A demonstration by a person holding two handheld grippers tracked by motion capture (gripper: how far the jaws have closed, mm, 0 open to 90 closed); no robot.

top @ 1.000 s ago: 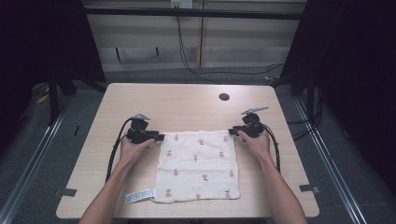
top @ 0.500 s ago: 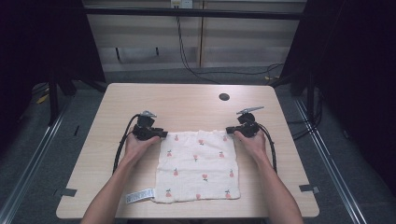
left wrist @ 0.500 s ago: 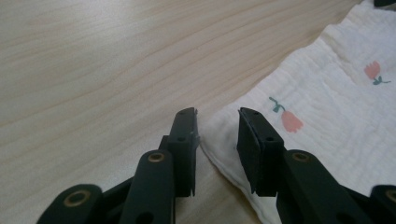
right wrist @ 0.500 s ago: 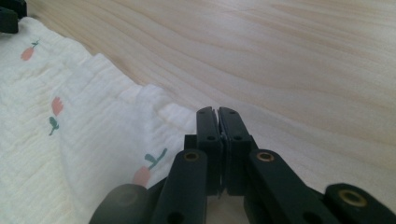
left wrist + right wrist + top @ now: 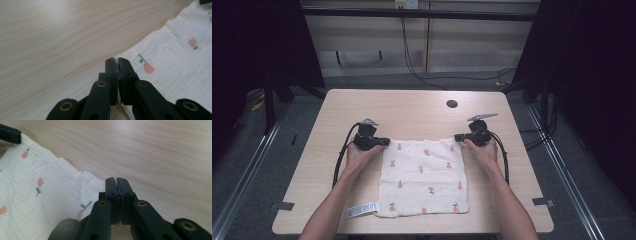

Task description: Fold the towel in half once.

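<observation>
Grippers are pinching the far corners of the white cotton cloth with little red flowers [image 5: 423, 176], lying on the light wooden table [image 5: 412, 107]. Left gripper [image 5: 116, 60] has just been closing; right gripper [image 5: 116, 179] is clamping. High view is showing a white tag [image 5: 362, 209].

High view: counter [image 5: 422, 107] evenly lit from above, surroundings dark, slightly soft. Gripper views: bright, soft shadows, near jaws blurred, no glare.

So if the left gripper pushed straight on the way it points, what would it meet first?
Probably the right gripper, across the far edge of the white fruit-printed cloth that the left gripper pinches; depth is unclear.
</observation>
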